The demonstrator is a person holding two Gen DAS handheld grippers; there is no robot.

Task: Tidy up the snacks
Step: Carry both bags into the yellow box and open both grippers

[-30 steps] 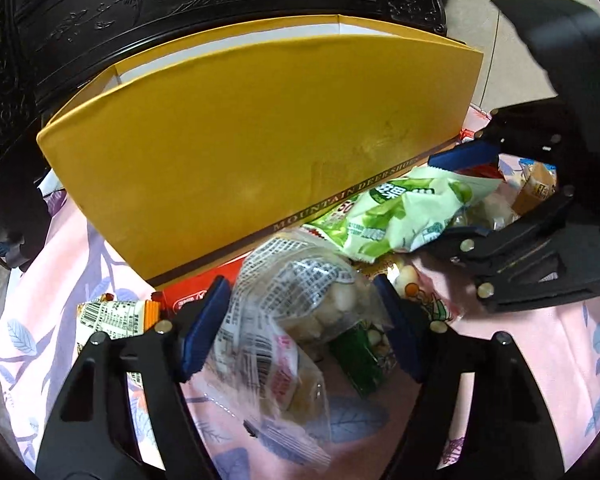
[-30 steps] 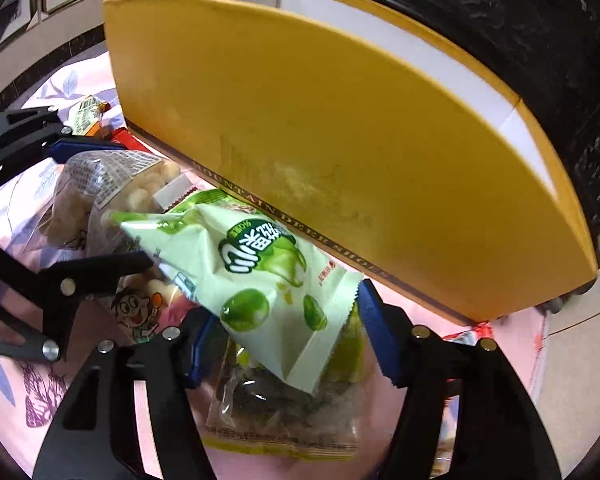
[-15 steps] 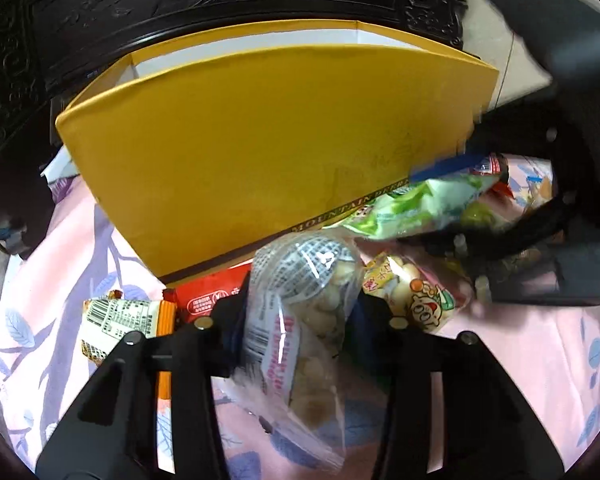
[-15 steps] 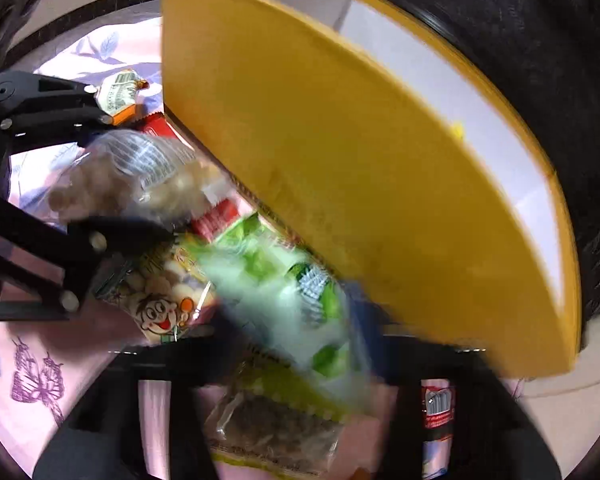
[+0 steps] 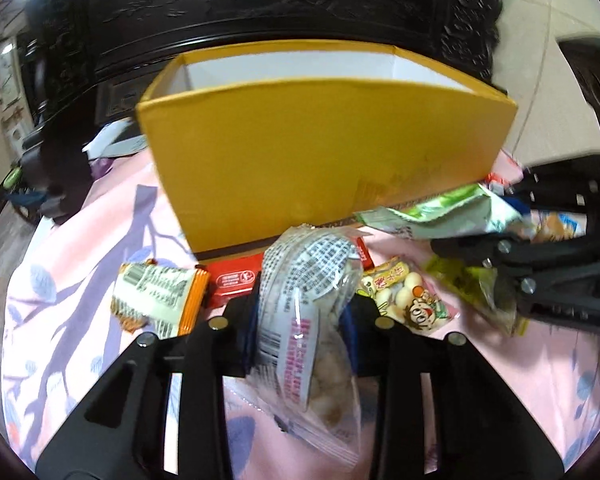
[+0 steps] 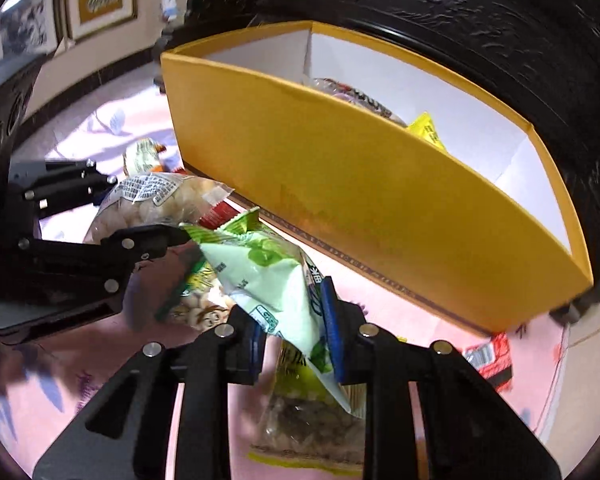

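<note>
My left gripper (image 5: pixel 302 330) is shut on a clear bag of pale round snacks (image 5: pixel 308 300), held above the pink cloth in front of the yellow box (image 5: pixel 320 152). My right gripper (image 6: pixel 296 330) is shut on a light green snack packet (image 6: pixel 268 276), lifted off the cloth near the box's front wall (image 6: pixel 340 208). In the left wrist view the right gripper (image 5: pixel 516 220) and its green packet (image 5: pixel 440 212) show at the right. In the right wrist view the left gripper (image 6: pixel 112 216) and its clear bag (image 6: pixel 156 200) show at the left. The box holds some packets (image 6: pixel 424 130).
On the pink floral cloth (image 5: pixel 80 280) lie an orange-edged packet (image 5: pixel 160 300), a red packet (image 5: pixel 232 280), a cartoon-print packet (image 5: pixel 408 300) and a yellow-green bag (image 6: pixel 308 412). A red wrapper (image 6: pixel 492 364) lies right of the box. Dark carved furniture (image 5: pixel 260 0) stands behind the box.
Both grippers closed on their packets and lifted them. The cameras rose, so the box's white inside now shows.
</note>
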